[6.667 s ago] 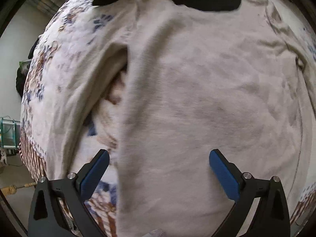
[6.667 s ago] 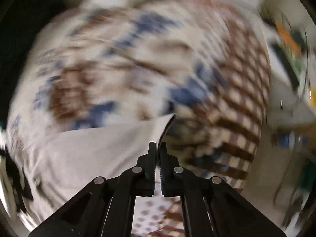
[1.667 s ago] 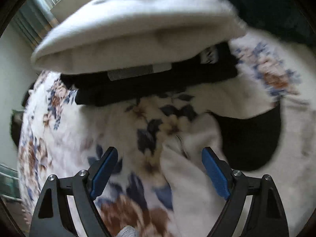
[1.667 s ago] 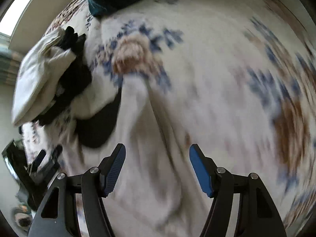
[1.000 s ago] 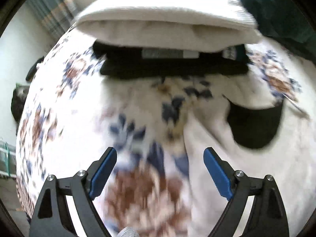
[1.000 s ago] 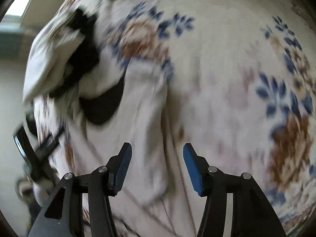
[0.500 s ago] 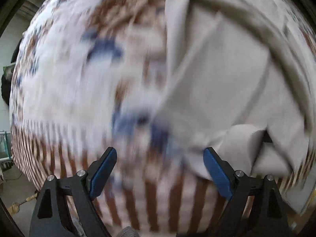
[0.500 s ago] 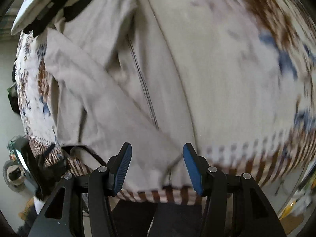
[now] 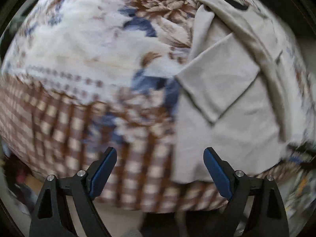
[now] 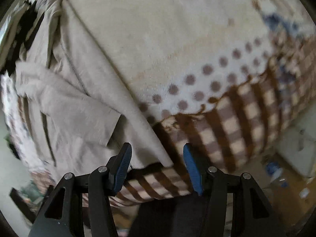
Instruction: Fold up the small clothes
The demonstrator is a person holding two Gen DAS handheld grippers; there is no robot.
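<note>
Floral blanket (image 9: 83, 45) under beige garment (image 9: 221, 90); no legible writing.

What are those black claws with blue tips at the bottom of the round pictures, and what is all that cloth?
Those claws are two-finger grabbers that a person holds, one in each hand. A small camera sits on each grabber and looks along its fingers, so the pictures come out round and bendy. One picture is from the left gripper, the other from the right gripper. Both are open and hold nothing. Under them lies a fluffy blanket with blue and brown flowers and a brown checked border. On it is a pale beige garment, crumpled and not folded yet. The right gripper hangs just over the garment's bottom corner, near the blanket's edge.
</note>
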